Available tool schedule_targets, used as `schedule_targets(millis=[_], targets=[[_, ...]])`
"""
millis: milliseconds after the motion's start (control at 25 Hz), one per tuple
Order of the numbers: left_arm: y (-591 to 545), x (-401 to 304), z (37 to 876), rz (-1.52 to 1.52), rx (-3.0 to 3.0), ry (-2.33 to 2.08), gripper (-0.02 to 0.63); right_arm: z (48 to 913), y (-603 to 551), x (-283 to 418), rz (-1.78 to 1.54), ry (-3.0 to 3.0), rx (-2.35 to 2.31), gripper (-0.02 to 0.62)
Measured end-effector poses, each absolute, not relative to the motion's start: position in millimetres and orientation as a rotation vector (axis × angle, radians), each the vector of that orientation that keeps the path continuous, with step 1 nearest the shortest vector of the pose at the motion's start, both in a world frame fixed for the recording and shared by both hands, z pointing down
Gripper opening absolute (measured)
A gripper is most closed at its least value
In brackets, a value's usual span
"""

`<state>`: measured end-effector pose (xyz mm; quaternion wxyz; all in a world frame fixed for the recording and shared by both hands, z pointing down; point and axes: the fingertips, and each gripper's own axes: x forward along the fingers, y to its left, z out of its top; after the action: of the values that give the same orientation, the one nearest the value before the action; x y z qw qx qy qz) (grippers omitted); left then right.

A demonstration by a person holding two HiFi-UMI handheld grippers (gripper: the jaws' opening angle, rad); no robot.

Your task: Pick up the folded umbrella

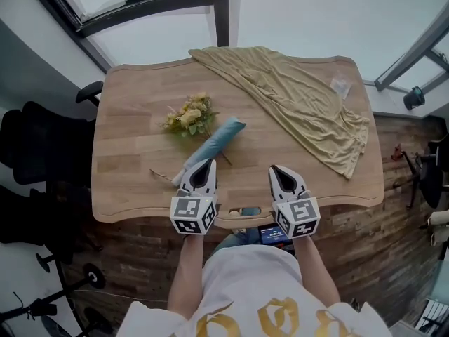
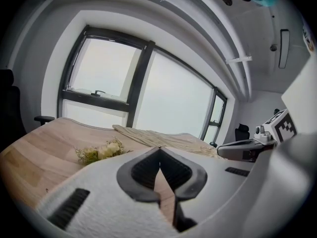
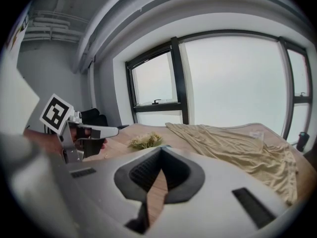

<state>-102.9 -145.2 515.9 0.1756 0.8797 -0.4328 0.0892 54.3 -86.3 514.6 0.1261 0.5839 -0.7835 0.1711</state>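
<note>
Umbrella (image 1: 214,140) — folded, teal — beside flowers (image 1: 189,116)

Wooden table (image 1: 126,181) bearing a yellow flower bouquet (image 1: 189,116) left of centre and a tan cloth (image 1: 302,104) spread far right; black chair (image 1: 31,146) at left.

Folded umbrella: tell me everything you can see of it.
The folded umbrella is a slim, light-blue fabric bundle lying flat on the wooden table, slanted from upper right to lower left in the head view. Its far end lies right beside the yellow flower bunch. Its paler near end disappears behind the left gripper, whose jaws are shut and empty; whether they touch cannot be told.
</note>
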Motion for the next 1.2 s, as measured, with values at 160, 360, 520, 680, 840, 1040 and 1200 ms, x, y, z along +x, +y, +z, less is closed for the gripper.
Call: schedule_targets(millis=[160, 360, 520, 680, 840, 1040, 1200], targets=[[-150.8, -102.1, 518.1, 0.255, 2.486, -1.227, 0.018, 518.6, -90.7, 55.6, 0.514, -2.284, 1.694, 0.011], [-162.3, -96.4, 519.3, 0.27, 2.493, -1.217, 0.018, 520.1, -107.1, 58.3, 0.512, -2.293, 1.687, 0.011], [-168.7, -96.9, 520.1, 0.282, 2.5, -1.212, 0.018, 519.6, -116.4, 57.1, 0.517, -2.302, 1.687, 0.011], [-176.6, -100.1, 530.1, 0.309, 2.48, -1.209, 0.02, 527.0, -123.3, 54.5, 0.532, -2.298, 1.671, 0.011], [-185.1, -101.4, 541.8, 0.369, 2.472, -1.203, 0.02, 533.3, -134.4, 51.4, 0.547, -2.297, 1.648, 0.011], [-193.4, -100.1, 562.8, 0.5, 2.471, -1.173, 0.02, 542.7, -147.0, 46.5, 0.571, -2.29, 1.617, 0.011], [-196.3, -97.7, 581.7, 0.594, 2.453, -1.122, 0.02, 554.5, -154.5, 46.1, 0.598, -2.275, 1.597, 0.011]])
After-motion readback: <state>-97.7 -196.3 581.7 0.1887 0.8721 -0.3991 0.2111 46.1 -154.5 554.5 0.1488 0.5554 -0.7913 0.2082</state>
